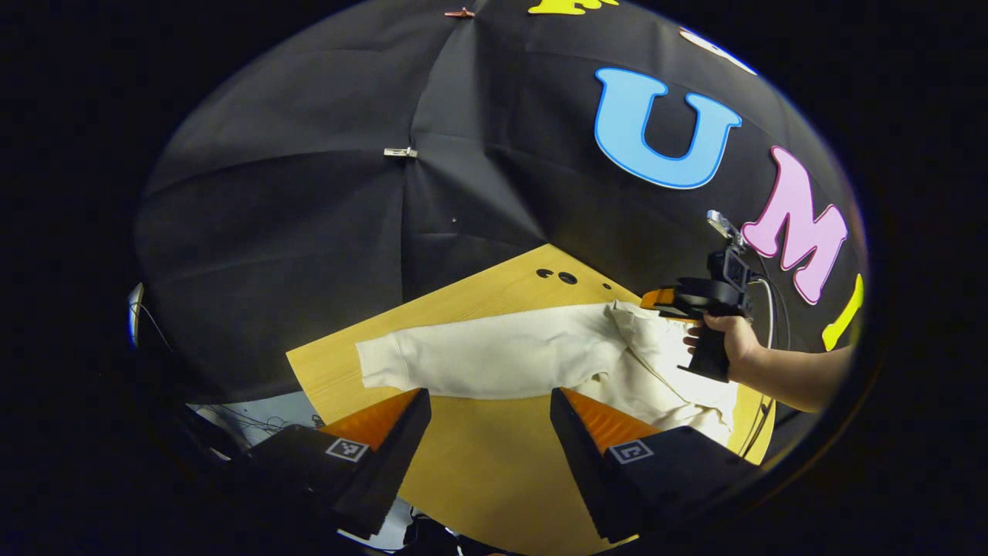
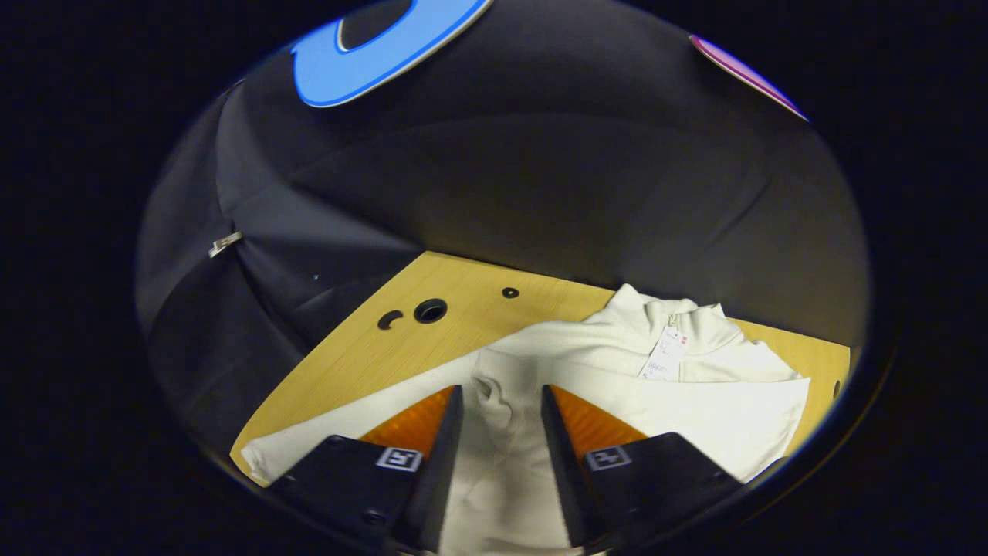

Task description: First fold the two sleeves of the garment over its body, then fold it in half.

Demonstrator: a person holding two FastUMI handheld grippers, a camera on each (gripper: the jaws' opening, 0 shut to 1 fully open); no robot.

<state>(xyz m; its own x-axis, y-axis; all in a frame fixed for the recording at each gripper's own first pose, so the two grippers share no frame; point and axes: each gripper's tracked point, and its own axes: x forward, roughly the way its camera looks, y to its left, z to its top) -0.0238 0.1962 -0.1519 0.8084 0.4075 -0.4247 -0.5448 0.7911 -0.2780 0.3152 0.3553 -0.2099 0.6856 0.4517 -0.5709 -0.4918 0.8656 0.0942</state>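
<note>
A cream long-sleeved garment (image 1: 494,355) lies on the wooden table (image 1: 478,471). One sleeve stretches out flat to the left and ends in a cuff (image 1: 380,364). My left gripper (image 1: 490,395) hovers open just in front of that sleeve, with nothing between its fingers. At the right, a hand (image 1: 729,340) holds my right gripper (image 1: 658,298) over the garment's body, and cloth rises to its tips. In the right gripper view, my right gripper (image 2: 502,390) is shut on the other sleeve (image 2: 498,417), whose cuff bunches between the fingers. Beyond it are the collar (image 2: 671,313) and a hang tag (image 2: 665,354).
The table (image 2: 363,355) has round holes (image 2: 430,310) near its far corner, also seen in the left gripper view as holes (image 1: 567,277). The table's left edge (image 1: 309,386) drops off to cables below. The black cloth wall closes in behind.
</note>
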